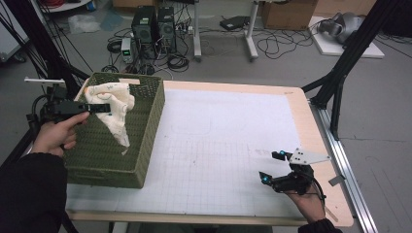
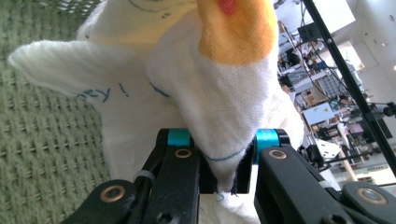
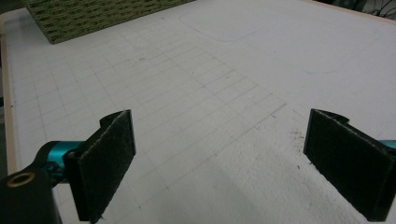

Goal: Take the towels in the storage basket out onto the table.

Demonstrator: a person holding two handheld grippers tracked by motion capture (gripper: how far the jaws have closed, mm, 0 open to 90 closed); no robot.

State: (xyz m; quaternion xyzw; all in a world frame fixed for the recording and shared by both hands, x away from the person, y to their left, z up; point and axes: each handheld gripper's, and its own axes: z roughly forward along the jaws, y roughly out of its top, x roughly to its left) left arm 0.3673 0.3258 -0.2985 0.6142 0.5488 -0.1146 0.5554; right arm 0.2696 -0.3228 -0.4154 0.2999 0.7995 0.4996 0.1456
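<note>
Cloth being lifted from the woven basket; right side idle.

High view: left gripper [image 1: 99,108] pinches a soft cream cloth [image 1: 118,104] that hangs above the green woven basket [image 1: 145,126], its tail apparently not yet clear of the rim; the next move likely calls for more lift. Left gripper view: jaws pressed on knit fabric with an orange patch and blue lettering. Right gripper view: right gripper [image 3: 219,161] spread over the gridded desk [image 3: 210,70], felt-like pads bare.

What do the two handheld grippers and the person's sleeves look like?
Both grippers are black with teal accents near the jaws. The right gripper carries a grey three-cornered plate with dots, and its pads are dark and felt-like. The left gripper trails black cable. The sleeves are black.
</note>
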